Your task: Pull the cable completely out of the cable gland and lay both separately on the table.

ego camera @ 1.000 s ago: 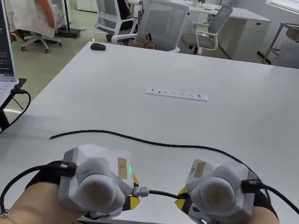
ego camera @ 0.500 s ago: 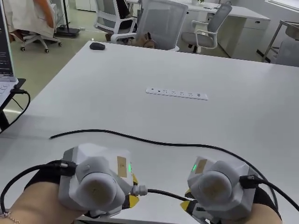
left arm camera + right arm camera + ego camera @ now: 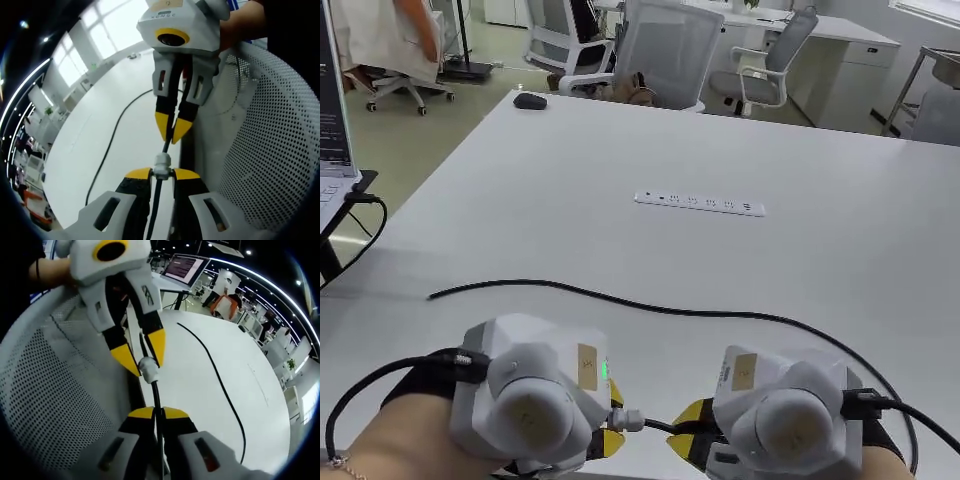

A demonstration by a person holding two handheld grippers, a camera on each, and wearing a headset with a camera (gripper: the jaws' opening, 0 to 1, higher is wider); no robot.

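Note:
The white cable gland (image 3: 626, 419) sits between the yellow fingertips of my left gripper (image 3: 611, 428), which is shut on it just above the table's near edge. In the left gripper view the gland (image 3: 161, 165) rests between my own jaw tips (image 3: 161, 174). The black cable (image 3: 650, 306) leaves the gland rightward into my right gripper (image 3: 688, 432), which is shut on it a short way from the gland. From there it loops across the white table (image 3: 620, 160). In the right gripper view my right gripper (image 3: 157, 413) pinches the cable (image 3: 154, 392) just below the gland (image 3: 148, 368).
A white power strip (image 3: 700, 203) lies mid-table and a dark mouse (image 3: 529, 99) at the far left corner. Office chairs (image 3: 665, 50) stand behind the table. A laptop (image 3: 332, 110) is at the left edge. A white mesh chair back (image 3: 265, 130) is close beside the grippers.
My right gripper has moved left along the cable, closing the gap to the gland. The left gripper has stayed shut on the gland.

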